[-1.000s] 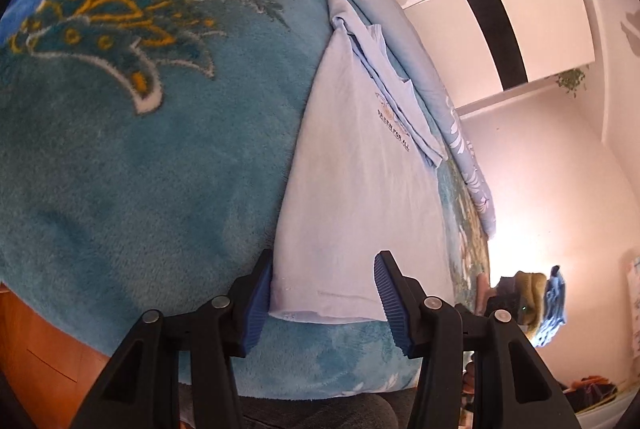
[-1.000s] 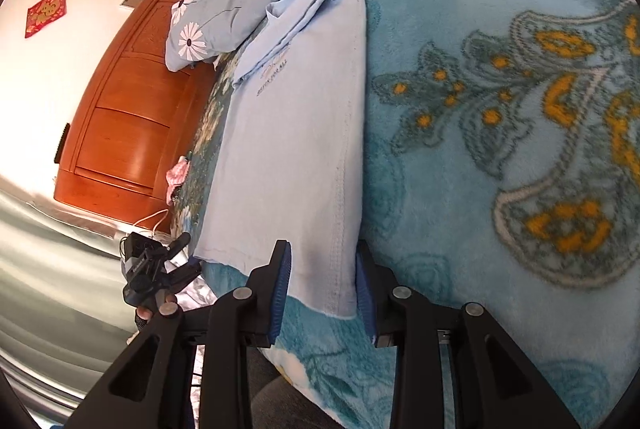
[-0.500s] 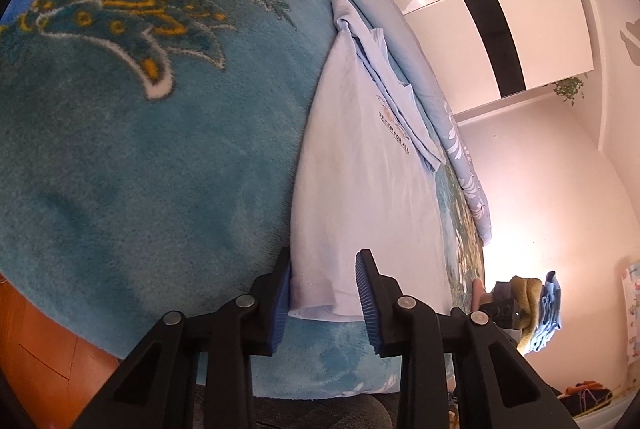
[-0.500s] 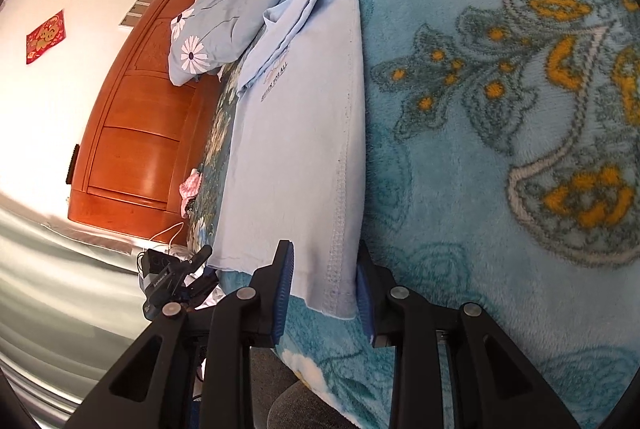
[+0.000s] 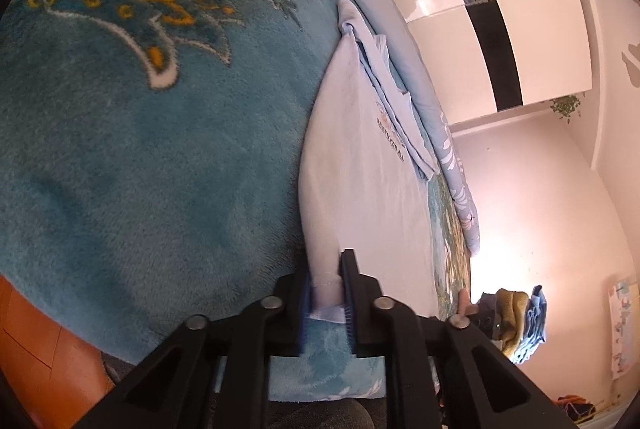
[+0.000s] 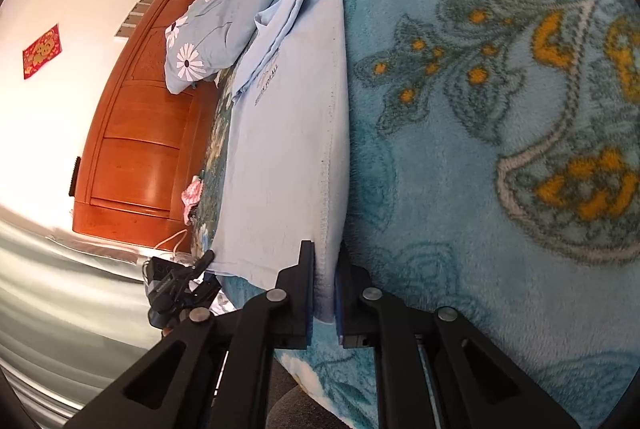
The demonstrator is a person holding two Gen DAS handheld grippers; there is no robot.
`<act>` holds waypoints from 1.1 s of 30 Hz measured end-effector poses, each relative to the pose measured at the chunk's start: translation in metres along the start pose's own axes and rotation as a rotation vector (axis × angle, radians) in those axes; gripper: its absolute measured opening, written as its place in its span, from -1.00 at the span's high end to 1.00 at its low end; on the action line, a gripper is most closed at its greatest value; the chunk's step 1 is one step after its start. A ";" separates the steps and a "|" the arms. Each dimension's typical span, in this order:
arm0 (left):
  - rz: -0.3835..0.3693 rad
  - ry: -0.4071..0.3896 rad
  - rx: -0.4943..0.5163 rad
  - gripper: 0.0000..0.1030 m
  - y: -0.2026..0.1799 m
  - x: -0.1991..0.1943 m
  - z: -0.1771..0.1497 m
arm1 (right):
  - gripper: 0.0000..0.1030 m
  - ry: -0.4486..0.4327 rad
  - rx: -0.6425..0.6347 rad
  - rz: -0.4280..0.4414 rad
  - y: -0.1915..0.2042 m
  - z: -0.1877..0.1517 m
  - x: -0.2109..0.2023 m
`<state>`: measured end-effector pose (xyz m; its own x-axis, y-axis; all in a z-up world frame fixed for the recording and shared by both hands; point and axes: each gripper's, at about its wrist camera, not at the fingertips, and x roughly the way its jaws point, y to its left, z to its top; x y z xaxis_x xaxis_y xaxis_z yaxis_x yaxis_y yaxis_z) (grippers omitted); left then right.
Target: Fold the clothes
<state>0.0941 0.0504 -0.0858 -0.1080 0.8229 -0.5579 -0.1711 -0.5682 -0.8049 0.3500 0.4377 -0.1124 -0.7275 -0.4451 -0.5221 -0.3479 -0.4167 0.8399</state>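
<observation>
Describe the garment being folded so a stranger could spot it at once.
On the teal patterned blanket covering the bed lies a pale blue T-shirt, beside the flowered pillow. Unlike the pillow, it is plain, has small dark lettering, and both grippers pinch its near hem.

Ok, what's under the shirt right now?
The shirt lies flat on the teal patterned blanket, which shows all round it. Both grippers, left and right, pinch its near hem. Anything beneath the shirt's middle is covered.
</observation>
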 end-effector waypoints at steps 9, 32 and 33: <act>-0.064 -0.096 0.083 0.93 -0.045 -0.018 0.031 | 0.90 -0.044 -0.056 0.098 0.026 0.028 -0.016; 0.287 -0.104 0.145 0.92 -0.137 0.216 0.317 | 0.91 -0.213 -0.027 -0.129 0.065 0.359 0.084; 0.303 -0.095 0.137 0.92 -0.132 0.224 0.320 | 0.91 -0.203 -0.004 -0.145 0.059 0.367 0.092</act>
<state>-0.2209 0.3126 -0.0400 -0.2637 0.6173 -0.7412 -0.2467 -0.7860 -0.5669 0.0454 0.6632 -0.0571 -0.7742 -0.2118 -0.5964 -0.4555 -0.4677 0.7575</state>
